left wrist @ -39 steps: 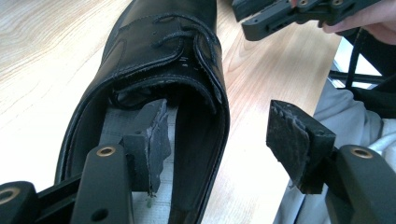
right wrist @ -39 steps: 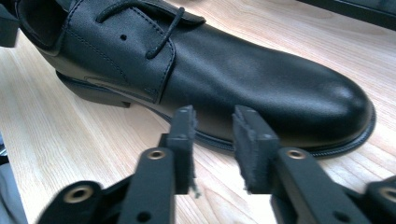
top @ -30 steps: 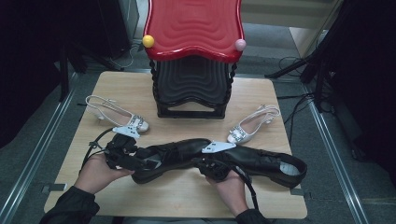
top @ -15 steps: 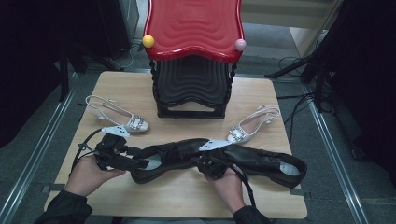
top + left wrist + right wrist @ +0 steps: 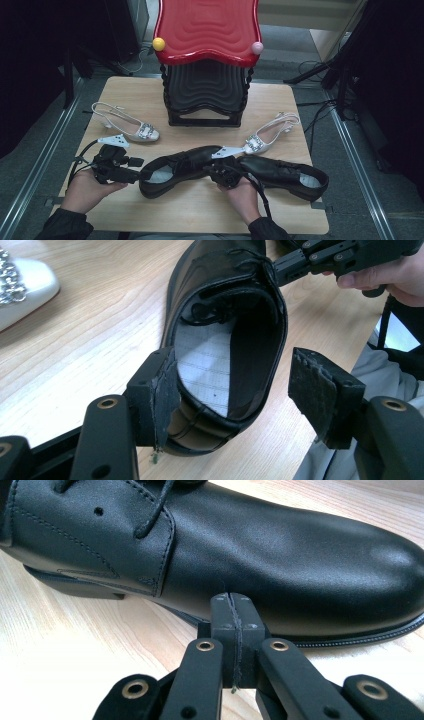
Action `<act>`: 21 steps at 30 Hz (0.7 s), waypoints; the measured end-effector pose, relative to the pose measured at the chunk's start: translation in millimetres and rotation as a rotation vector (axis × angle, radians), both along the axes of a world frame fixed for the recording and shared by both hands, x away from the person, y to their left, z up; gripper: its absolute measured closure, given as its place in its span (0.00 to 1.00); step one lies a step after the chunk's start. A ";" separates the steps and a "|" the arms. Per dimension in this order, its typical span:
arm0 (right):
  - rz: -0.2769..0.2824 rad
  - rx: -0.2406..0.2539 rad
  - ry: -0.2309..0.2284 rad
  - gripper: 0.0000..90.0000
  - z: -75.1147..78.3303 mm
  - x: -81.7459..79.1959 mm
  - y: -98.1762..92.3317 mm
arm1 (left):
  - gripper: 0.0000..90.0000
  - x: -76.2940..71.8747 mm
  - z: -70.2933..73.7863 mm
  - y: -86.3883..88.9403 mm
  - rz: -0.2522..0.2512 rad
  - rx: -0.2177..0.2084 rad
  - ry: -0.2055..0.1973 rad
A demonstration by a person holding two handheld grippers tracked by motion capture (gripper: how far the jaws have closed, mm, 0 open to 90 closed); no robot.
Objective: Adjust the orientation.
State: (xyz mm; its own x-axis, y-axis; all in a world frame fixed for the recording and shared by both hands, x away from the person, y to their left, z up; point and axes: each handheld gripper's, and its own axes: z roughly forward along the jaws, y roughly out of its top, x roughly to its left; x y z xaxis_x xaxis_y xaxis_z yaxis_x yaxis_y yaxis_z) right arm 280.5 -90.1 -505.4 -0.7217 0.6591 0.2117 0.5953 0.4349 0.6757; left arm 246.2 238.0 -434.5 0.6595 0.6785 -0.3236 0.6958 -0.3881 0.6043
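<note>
While the right gripper is held shut on a shoelace, the left gripper, drawn lower left, stays open around the black shoe heel.

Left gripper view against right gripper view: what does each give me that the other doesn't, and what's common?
Left gripper view: the left gripper, jaws open, straddling the black shoe at its heel, the checked insole, a white shoe. Right gripper view: the right gripper shut, empty, by that shoe's side. Both: the black shoe, the wooden table.
</note>
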 end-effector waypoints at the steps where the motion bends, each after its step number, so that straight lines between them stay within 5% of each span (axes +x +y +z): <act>1: -0.001 0.001 -0.002 1.00 -0.1 0.8 0.6 | 0.41 -0.7 -0.3 1.3 0.004 -0.003 0.000; 21: 0.008 0.000 0.004 1.00 1.5 17.6 11.8 | 0.49 -14.3 -11.0 30.1 0.111 -0.012 0.001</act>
